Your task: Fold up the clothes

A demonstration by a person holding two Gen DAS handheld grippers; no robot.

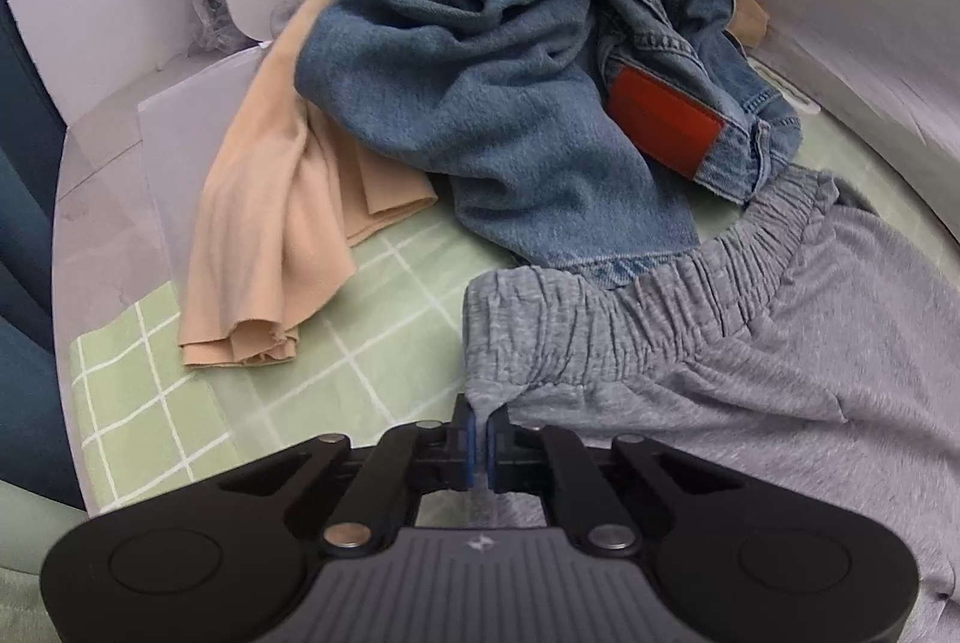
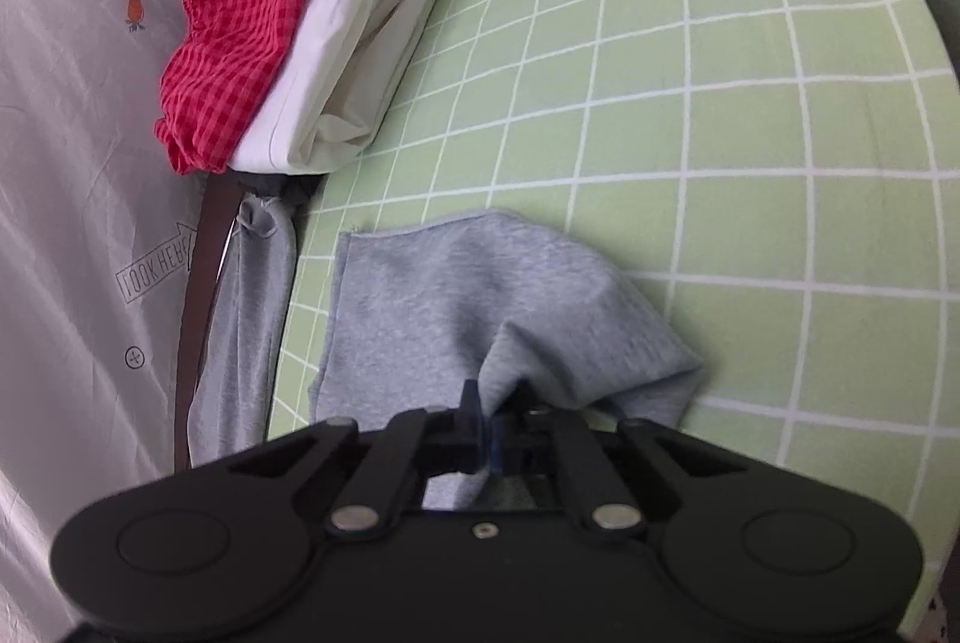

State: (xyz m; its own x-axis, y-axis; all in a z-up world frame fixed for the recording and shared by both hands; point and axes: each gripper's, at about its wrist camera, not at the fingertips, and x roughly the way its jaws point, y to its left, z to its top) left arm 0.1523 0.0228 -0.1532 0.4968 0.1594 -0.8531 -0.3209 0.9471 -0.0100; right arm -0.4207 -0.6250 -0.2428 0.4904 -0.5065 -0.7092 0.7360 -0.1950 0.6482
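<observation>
Because the grey sweatpants (image 1: 690, 343) are soft, light knit cotton, they will sag and fold wherever nothing holds them, so the corners are the best places to grip. Both grippers are closed on this garment, which lies on the green checked bed sheet (image 2: 690, 102). The left gripper (image 1: 480, 430) pinches a corner of the gathered elastic waistband directly between its fingers. The right gripper (image 2: 487, 433) pinches a raised fold near the hem. Just beyond the left fingers lie stiffer, heavier blue jeans (image 1: 480, 102) and a thin beige cloth (image 1: 270, 223).
</observation>
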